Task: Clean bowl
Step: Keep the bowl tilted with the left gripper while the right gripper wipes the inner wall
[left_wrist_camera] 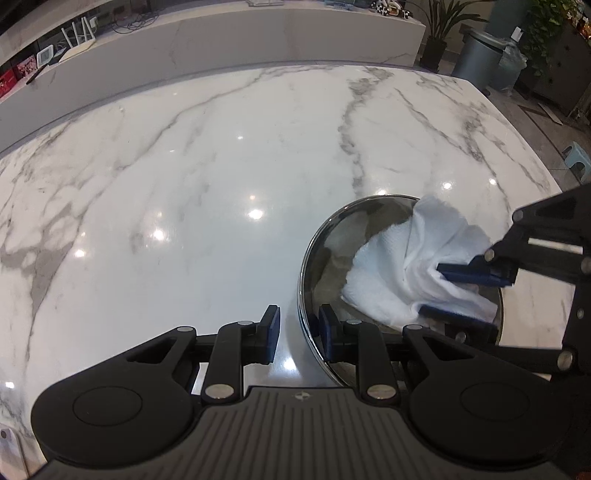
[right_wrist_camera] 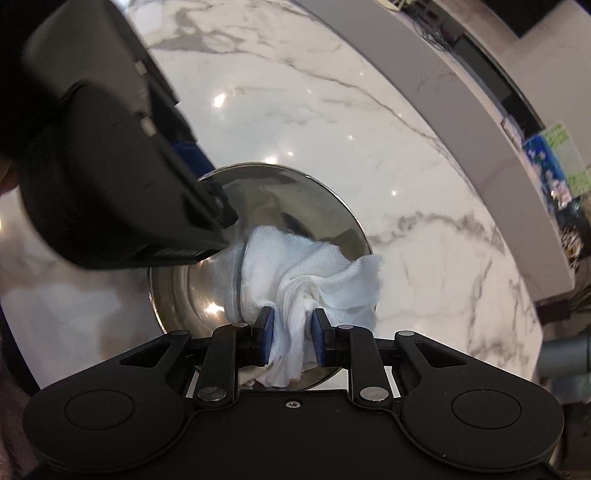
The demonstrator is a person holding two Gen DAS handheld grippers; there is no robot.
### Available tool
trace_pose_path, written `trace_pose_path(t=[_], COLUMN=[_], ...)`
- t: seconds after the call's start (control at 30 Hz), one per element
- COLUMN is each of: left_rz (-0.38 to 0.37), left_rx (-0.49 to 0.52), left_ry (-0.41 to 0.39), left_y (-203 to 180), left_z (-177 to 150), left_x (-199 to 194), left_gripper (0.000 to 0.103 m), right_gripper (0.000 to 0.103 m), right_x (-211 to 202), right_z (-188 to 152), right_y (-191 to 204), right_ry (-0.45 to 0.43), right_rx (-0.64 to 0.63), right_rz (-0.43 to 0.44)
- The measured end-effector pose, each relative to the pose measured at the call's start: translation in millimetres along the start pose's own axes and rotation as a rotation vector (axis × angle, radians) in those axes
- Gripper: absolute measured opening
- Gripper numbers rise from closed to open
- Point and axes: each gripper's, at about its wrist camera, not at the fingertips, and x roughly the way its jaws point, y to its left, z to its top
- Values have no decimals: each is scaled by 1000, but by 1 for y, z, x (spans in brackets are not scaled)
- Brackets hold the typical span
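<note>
Nearest in the right wrist view, the right gripper (right_wrist_camera: 289,325) pinches a bunched white cloth (right_wrist_camera: 303,280) between its blue pads, the loose folds spilling over the near rim and down into the bowl (right_wrist_camera: 295,192). The cloth looks soft and light, so it should mould to the curved wall but could slip out of a weak pinch; the gathered middle, where it is held now, seems the best place to keep hold.

In the left wrist view, the left gripper (left_wrist_camera: 297,332) straddles the bowl's near-left rim, one pad outside and one inside, the jaws drawn narrow (whether the pads actually press on the thin steel wall I cannot tell for sure). The bowl is polished metal, stiff and probably slippery and light, so I judge it would skate on the glossy surface unless braced at the rim like this.

The bowl sits on the marble counter (left_wrist_camera: 184,177), near its right side in the left view. Beyond the counter stand a raised ledge (left_wrist_camera: 258,40), a bin (left_wrist_camera: 476,59) and a potted plant (left_wrist_camera: 439,33).
</note>
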Motion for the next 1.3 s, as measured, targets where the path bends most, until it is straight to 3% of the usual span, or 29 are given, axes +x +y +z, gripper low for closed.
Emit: trace_pose_path(t=[0.17,0.23,0.3,0.47,0.6,0.83,1.03,1.1,1.3], left_rz=[-32,-73,-81,-126,-122,-138,-100,-87,-70], left_rx=[-44,-87,-96,-107,-72,-48,-24,-13,17], left_ry=[5,29,45,90,88,61,57,55,46], left_y=[5,9,9,8,7,7,3,2,1], left_z=[-1,-2,-3,-8,-8,-5,-3,-3,-3], left_x=[-2,-3,-4,-4,-3,-1,0,0,0], left_gripper=[23,41,49,48,26,19,14,12,12], right_gripper=[20,20,20,20,20,20,20,20,20], right_x=[3,4,4,2,5,7,12,14,9], right_z=[-4,-4,-5,-6,-5,-6,-6,-6,-7], right_y=[-22,-27,-30,-27,-31,-37,-44,-44,-41], right_ry=[-4,-7,-8,-11,-11,-3,-31,-30,-6], right_rx=[132,163,176,176,182,224,325,335,303], right_rz=[93,114,123,126,133,191,391,417,392])
